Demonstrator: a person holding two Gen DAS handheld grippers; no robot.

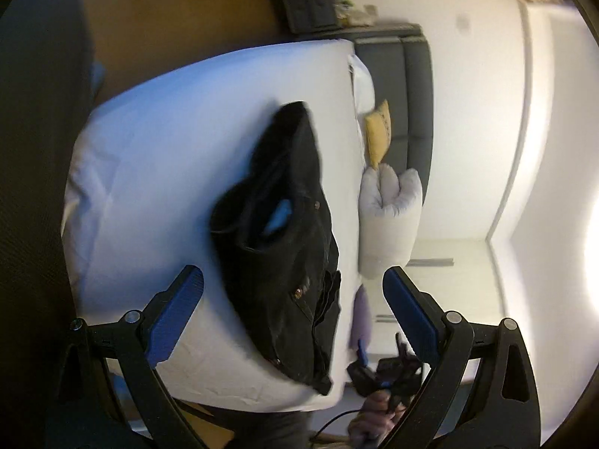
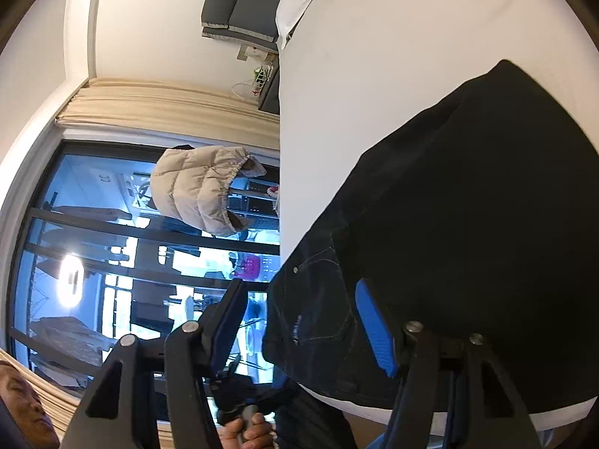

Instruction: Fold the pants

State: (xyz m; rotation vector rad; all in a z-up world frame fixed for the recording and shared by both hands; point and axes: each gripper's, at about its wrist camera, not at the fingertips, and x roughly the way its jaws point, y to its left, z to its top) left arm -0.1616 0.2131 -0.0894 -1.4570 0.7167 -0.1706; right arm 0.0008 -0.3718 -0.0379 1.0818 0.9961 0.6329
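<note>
Dark black pants (image 1: 284, 247) lie bunched in a heap on the white bed (image 1: 157, 172), near its edge. In the right wrist view the pants (image 2: 468, 243) fill the right side, with a back pocket and rivets showing. My left gripper (image 1: 294, 277) is open and empty, held above the heap with its blue pads either side. My right gripper (image 2: 299, 299) is open and empty, its right pad (image 2: 374, 329) just over the pants' waist area. The right gripper also shows in the left wrist view (image 1: 385, 374), beside the bed's edge.
A grey pillow (image 1: 389, 217) and a yellow cushion (image 1: 379, 134) lie at the head of the bed by a dark headboard (image 1: 404, 86). A beige puffer vest (image 2: 202, 191) hangs before a large window (image 2: 112, 262). A dark nightstand (image 2: 270, 93) stands beside the bed.
</note>
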